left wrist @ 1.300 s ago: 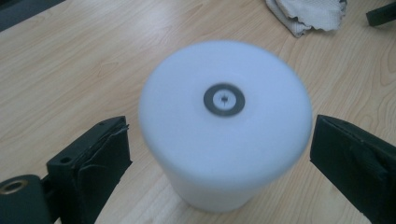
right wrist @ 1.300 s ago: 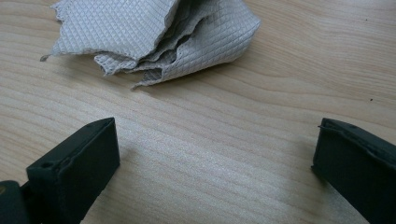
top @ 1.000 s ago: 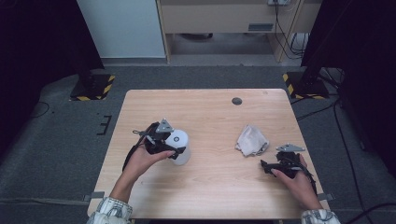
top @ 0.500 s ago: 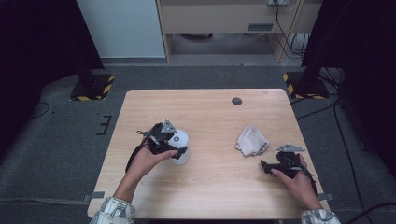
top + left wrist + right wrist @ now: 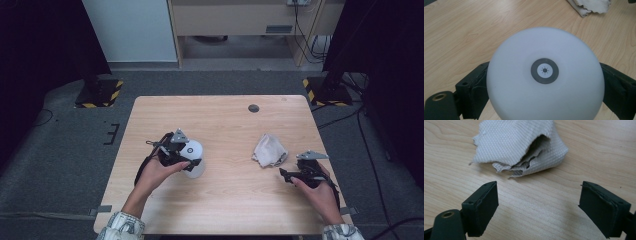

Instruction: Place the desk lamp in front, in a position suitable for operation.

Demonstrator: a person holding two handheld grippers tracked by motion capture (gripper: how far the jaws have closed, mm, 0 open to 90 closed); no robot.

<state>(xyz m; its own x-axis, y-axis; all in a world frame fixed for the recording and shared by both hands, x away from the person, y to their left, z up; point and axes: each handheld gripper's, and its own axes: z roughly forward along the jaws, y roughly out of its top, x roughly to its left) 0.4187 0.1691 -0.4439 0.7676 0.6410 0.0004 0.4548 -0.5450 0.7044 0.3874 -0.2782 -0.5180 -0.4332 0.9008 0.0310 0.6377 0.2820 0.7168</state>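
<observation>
A white domed lamp (image 5: 194, 156) with a grey ring button (image 5: 544, 70) stands on the left part of the wooden table (image 5: 220, 200). My left gripper (image 5: 186, 159) has just been closing, and its jaws now press the lamp's (image 5: 544, 50) two sides. A crumpled beige cloth (image 5: 270, 150) lies on the right part. Just in front of the cloth, my right gripper (image 5: 283, 174) is low over the wood. In the right gripper view its pads (image 5: 484, 207) stand wide apart, short of the cloth (image 5: 524, 147). These jaws have just been closing with nothing between them.
A small dark disc (image 5: 253, 108) lies near the table's far edge. A corner of the cloth (image 5: 590, 6) lies past the lamp in the left gripper view. Yellow-and-black striped bases (image 5: 100, 95) stand on the floor beyond both far corners.
</observation>
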